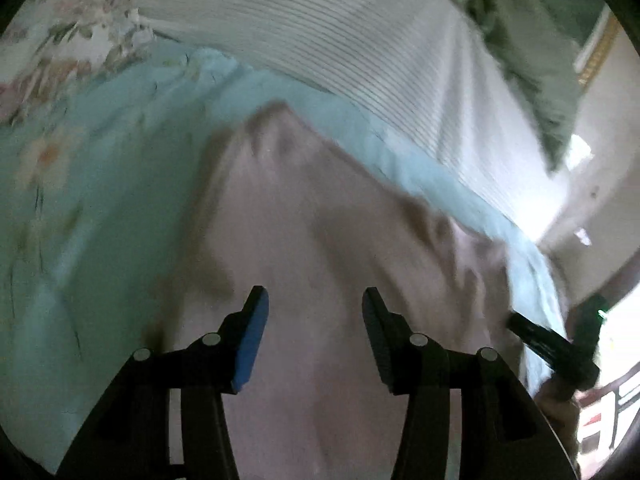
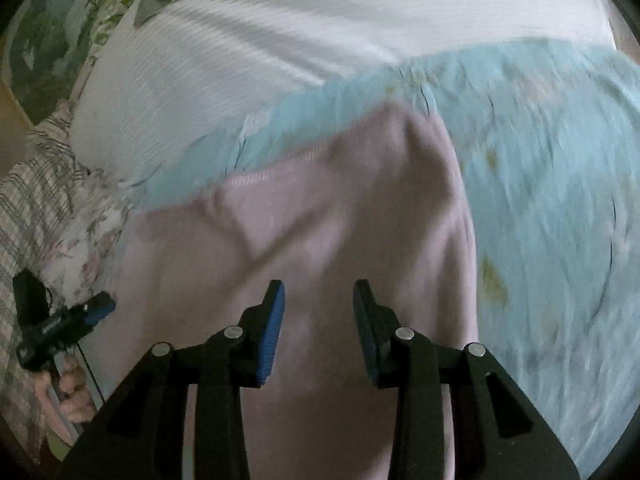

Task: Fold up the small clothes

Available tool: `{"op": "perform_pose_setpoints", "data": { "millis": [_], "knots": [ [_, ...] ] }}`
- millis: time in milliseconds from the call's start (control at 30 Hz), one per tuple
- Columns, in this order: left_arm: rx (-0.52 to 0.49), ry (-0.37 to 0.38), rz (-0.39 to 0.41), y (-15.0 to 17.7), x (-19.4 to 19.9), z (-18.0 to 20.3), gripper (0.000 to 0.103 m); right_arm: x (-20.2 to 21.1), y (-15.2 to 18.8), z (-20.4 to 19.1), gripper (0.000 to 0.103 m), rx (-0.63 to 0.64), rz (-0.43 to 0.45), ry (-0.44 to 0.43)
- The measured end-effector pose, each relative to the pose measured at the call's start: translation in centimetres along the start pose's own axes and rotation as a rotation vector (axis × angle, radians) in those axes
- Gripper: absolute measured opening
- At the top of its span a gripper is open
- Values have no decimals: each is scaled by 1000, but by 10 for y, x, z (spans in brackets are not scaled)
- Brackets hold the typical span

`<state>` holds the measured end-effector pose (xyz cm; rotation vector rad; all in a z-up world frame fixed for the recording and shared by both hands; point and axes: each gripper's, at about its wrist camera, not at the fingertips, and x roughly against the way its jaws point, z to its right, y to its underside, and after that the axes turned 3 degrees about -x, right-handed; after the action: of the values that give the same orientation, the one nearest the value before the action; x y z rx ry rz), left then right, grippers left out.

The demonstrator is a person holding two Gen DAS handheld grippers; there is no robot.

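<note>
My left gripper (image 1: 315, 300) was wide apart and held nothing. My right gripper (image 2: 319, 294) was wide apart too, with nothing between its fingers. The pink cloth (image 1: 320, 220) lay right under and ahead of both of them. It was bumpy, with folds in it, and one corner stuck up ahead of my left gripper. From the right view I saw a stitched hem on its far edge.

The cloth lay on a blue sheet (image 1: 100, 200) with flowers on it. The sheet spread out to the left of my left gripper and to the right of my right gripper. Past the blue sheet was a white blanket (image 2: 280, 40) with thin stripes. A green cloth (image 1: 528, 40) sat farther away, by a pale wall (image 1: 608, 128). To the left of my right gripper was a checked cloth (image 2: 28, 200). Everything looked blurry.
</note>
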<state>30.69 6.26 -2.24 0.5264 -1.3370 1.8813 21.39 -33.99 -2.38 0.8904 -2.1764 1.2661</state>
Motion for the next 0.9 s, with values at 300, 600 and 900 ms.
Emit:
{"op": "perform_pose_setpoints", "data": {
  "millis": [300,600,900],
  "knots": [
    [61,73,-11,96,59,0,62,36,50,22,37,-94,69,86],
    [290,143,-6,128,49,-29,71,62,72,-6,46,-68,104,-15],
    [458,45,104,92,8,-49,68,59,94,-36,48,-30,64,-103]
  ]
}}
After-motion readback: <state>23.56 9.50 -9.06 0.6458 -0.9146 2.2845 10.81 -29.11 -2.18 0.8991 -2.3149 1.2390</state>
